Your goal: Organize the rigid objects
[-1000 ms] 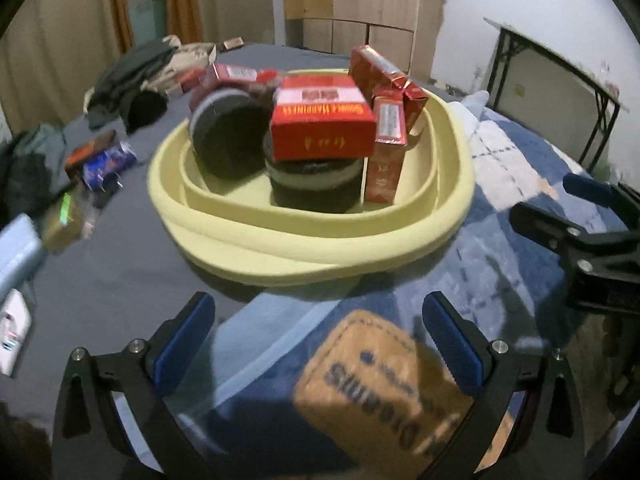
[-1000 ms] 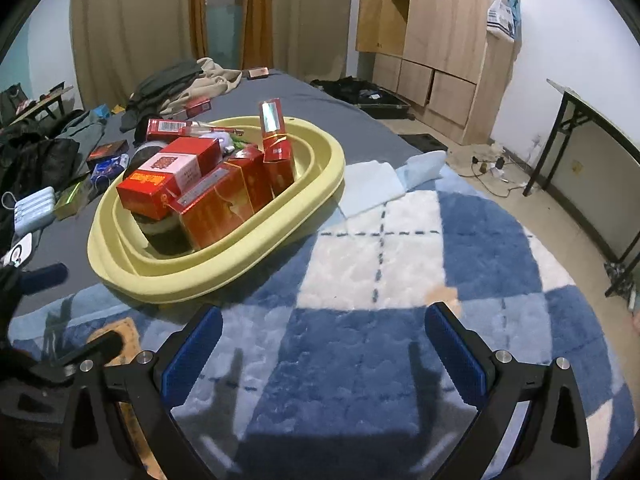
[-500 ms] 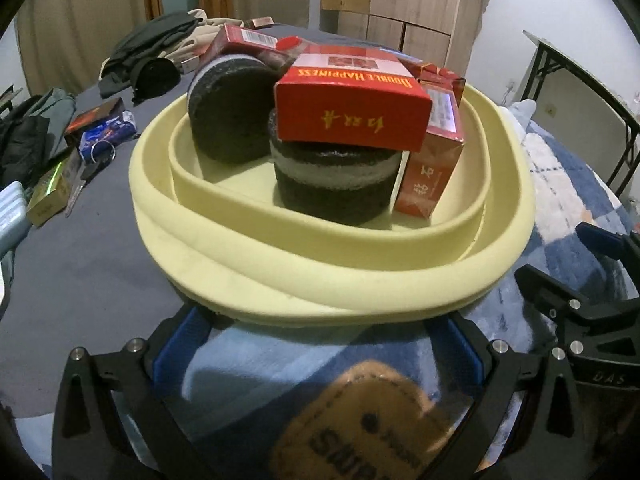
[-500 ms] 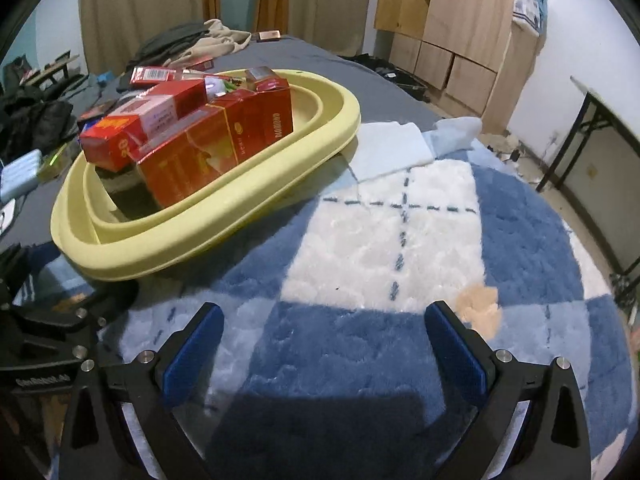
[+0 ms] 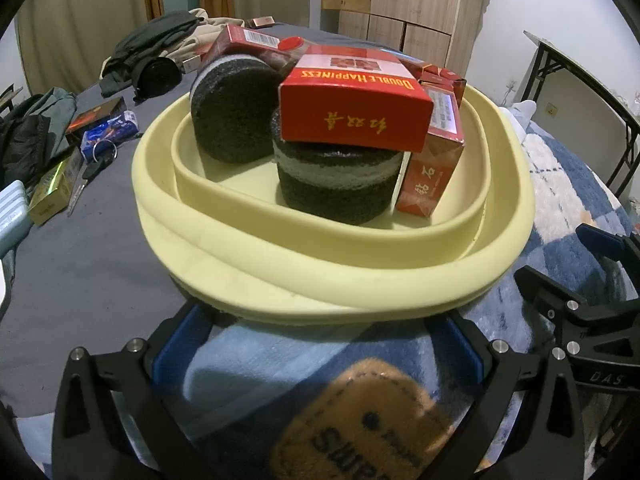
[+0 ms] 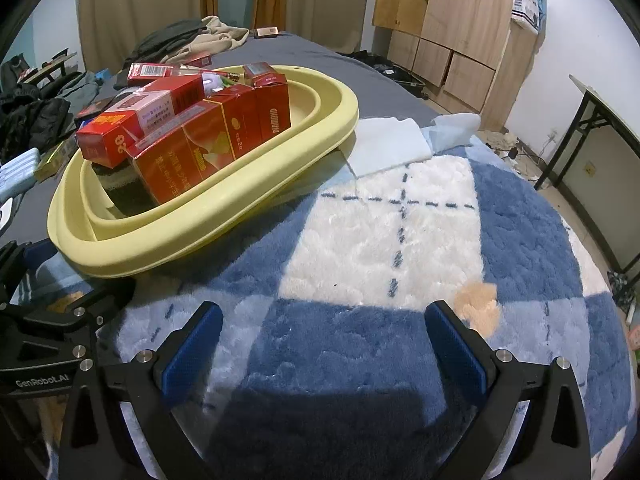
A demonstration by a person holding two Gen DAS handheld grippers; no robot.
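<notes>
Yellow basin (image 5: 328, 276) sits on the bed, partly on blue/white blanket (image 6: 400, 220), w/ red boxes (image 5: 356, 108) stacked on dark foam rolls (image 5: 336, 184) inside. Left gripper (image 5: 316, 344) spread wide, fingertips tucked under the basin's near rim, possibly touching it. Right gripper (image 6: 324, 344) also wide, empty, over the blanket, just beside the basin. Clutter lies on the grey sheet (image 5: 80, 248).

"DOUBLE HAPPINESS" runs upside down on the red box (image 5: 354, 96); "DIAMOND" on a carton (image 6: 273, 110); "GenRobot.AI" on the left gripper (image 6: 60, 322).
</notes>
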